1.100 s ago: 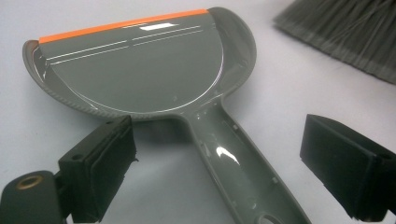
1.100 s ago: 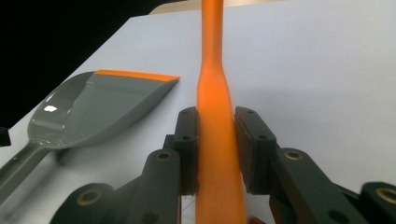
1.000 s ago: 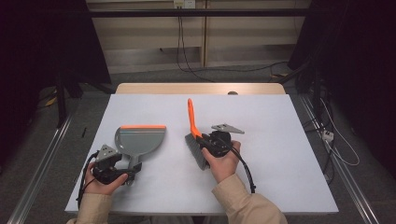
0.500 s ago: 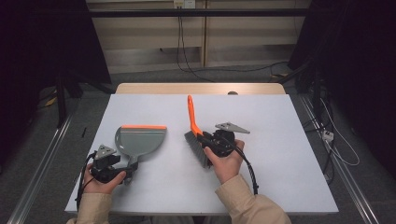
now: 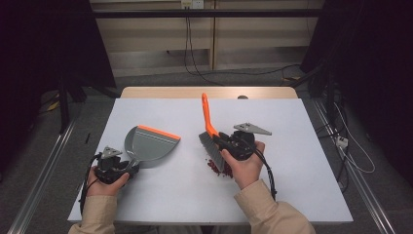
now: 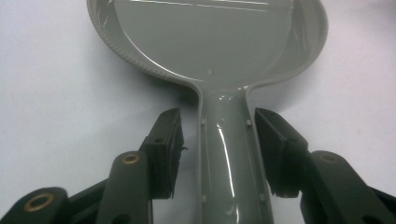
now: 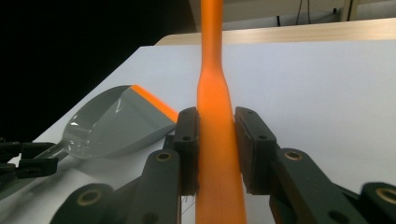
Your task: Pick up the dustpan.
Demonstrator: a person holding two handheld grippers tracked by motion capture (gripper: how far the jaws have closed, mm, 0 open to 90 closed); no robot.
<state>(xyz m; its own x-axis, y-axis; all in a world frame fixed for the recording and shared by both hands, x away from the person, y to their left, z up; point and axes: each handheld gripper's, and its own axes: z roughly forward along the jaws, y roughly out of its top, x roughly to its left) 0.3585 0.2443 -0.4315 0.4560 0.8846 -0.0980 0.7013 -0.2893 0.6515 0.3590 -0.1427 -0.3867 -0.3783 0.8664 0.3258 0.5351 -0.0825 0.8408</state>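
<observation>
The dustpan's (image 6: 219,51) orange lip is cut off in the left gripper view, where its glossy grey handle, pointing toward the person, is flanked by the left tool's (image 6: 219,154) just-closing jaws without contact, while the orange-handled brush (image 5: 208,126), upright on the tabletop (image 5: 302,146), is clamped by the right tool (image 7: 217,149).

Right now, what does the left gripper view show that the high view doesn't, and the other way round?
Left gripper view: the left gripper up close. Its jaws have just been closing and stand either side of the dustpan's handle, with a gap visible at one pad. The pan's ribbed rim is also clear.

High view: the right gripper clamped on the brush, red bits under its bristles, and the pan's orange lip.

Both: the grey dustpan lying on the white table, with the left gripper at its handle.
</observation>
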